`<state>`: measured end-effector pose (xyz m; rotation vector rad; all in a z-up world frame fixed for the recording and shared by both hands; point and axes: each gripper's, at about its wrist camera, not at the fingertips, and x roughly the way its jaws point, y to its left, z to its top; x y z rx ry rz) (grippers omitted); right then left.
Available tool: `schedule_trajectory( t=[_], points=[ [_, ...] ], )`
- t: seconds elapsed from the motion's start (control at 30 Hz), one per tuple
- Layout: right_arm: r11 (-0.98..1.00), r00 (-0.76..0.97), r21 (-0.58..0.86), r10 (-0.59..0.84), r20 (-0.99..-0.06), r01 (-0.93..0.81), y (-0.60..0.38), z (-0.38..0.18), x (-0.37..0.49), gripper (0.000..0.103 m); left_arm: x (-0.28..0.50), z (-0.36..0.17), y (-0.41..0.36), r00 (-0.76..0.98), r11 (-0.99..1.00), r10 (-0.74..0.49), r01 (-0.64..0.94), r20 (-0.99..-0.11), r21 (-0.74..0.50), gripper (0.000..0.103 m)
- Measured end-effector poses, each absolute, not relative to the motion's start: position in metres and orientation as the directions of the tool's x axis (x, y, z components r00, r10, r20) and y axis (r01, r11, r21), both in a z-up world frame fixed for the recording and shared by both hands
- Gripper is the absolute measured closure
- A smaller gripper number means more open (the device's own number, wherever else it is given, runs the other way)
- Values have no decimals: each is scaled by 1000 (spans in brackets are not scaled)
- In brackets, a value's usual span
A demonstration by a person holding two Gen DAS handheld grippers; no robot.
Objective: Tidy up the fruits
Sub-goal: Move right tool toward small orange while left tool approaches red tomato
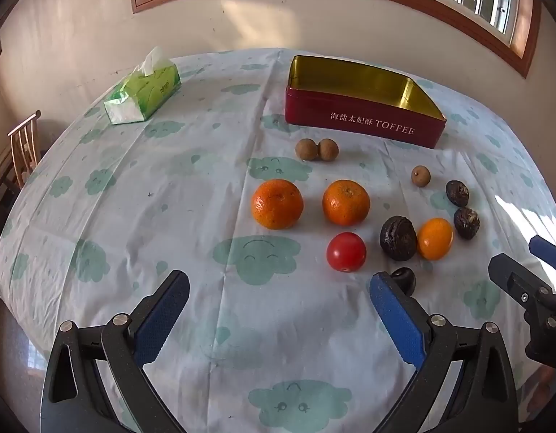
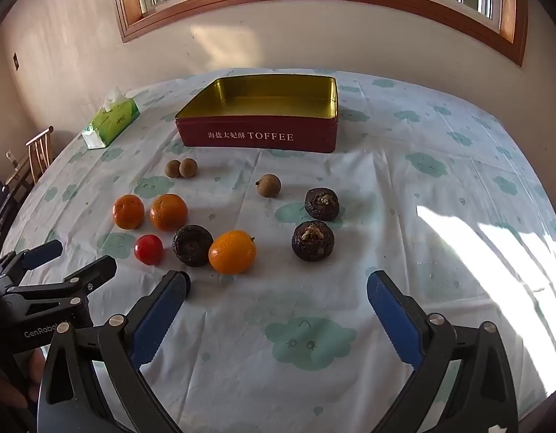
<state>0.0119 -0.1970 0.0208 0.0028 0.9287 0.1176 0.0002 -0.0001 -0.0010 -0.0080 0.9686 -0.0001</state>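
Observation:
An open red toffee tin (image 1: 364,122) (image 2: 256,136) with a bare gold inside stands at the back of the table. In front of it lie two oranges (image 1: 277,204) (image 1: 346,202), a small orange kumquat (image 2: 232,252), a red tomato (image 1: 346,252), three brown longans (image 2: 268,185) and several dark water chestnuts (image 2: 312,240). My left gripper (image 1: 279,294) is open and empty, just short of the tomato. My right gripper (image 2: 278,294) is open and empty, just short of the kumquat. One dark fruit (image 1: 404,279) is partly hidden behind the left gripper's right finger.
A green tissue box (image 1: 142,95) lies at the back left. A cloud-print cloth (image 2: 422,252) covers the table. A wooden chair (image 1: 23,144) stands off the left edge. A wall and window are behind.

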Motion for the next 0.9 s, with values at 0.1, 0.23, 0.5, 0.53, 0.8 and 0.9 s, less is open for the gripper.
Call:
schedule_trajectory(
  t=[0.1, 0.23, 0.5, 0.53, 0.8, 0.9],
  points=[
    [993, 593, 56, 106, -798, -102, -195, 21, 14, 3, -5, -5, 2, 574, 999, -20, -16, -818, -36, 3],
    [993, 621, 49, 104, -777, -105, -195, 19, 3, 3, -12, -6, 4, 560, 998, -16, -38, -828, -45, 3],
    [994, 627, 53, 102, -772, -97, -193, 16, -10, 4, -20, -2, 3, 560, 998, -20, -34, -828, -47, 3],
    [994, 628, 51, 101, -771, -97, -192, 16, -12, 4, -22, -1, 3, 564, 998, -21, -32, -825, -48, 3],
    [995, 627, 48, 92, -773, -88, -186, 7, -22, 8, -30, -7, 0, 563, 1000, -12, -17, -826, -26, 3],
    [995, 626, 43, 93, -775, -94, -184, 7, -22, 8, -31, -10, 2, 562, 1000, -15, -14, -827, -27, 3]
  ],
)
